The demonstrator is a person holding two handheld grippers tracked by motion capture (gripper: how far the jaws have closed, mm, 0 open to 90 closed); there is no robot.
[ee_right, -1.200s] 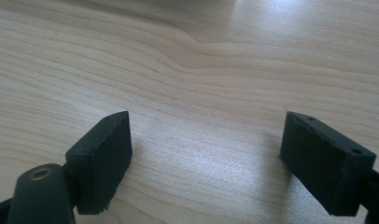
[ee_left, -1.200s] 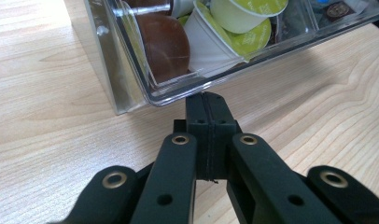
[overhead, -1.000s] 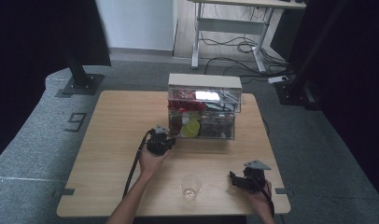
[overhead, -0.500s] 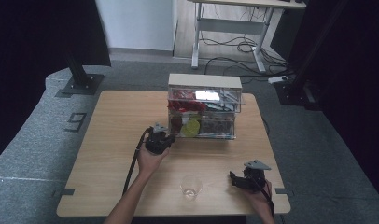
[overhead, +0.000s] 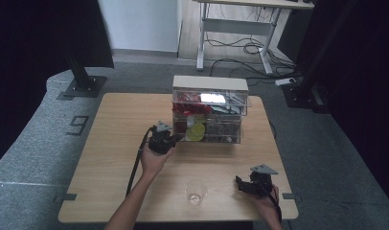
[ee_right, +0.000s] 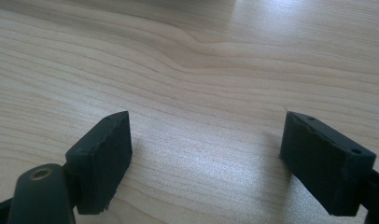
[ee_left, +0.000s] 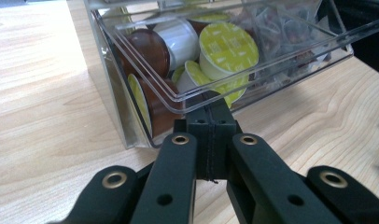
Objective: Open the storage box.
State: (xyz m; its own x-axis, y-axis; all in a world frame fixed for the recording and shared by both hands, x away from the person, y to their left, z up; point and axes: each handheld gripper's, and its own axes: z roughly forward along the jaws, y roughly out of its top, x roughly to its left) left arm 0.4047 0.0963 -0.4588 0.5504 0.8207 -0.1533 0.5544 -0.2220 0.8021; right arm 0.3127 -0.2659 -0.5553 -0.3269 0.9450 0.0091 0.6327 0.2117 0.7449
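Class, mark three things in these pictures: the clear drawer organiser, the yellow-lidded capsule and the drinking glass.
clear drawer organiser (overhead: pixel 208 82), high view, its top panel.
yellow-lidded capsule (ee_left: pixel 228 44), left gripper view, middle of its foil lid.
drinking glass (overhead: pixel 196 192), high view, its body.

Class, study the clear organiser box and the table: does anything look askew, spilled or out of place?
Yes. The clear plastic drawer of coffee capsules sits tilted, its front edge resting on the shut left tongs. Nothing has spilled; the clear glass cup stands upright.

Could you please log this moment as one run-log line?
left gripper: shut, under clear drawer lip | right gripper: open, above table
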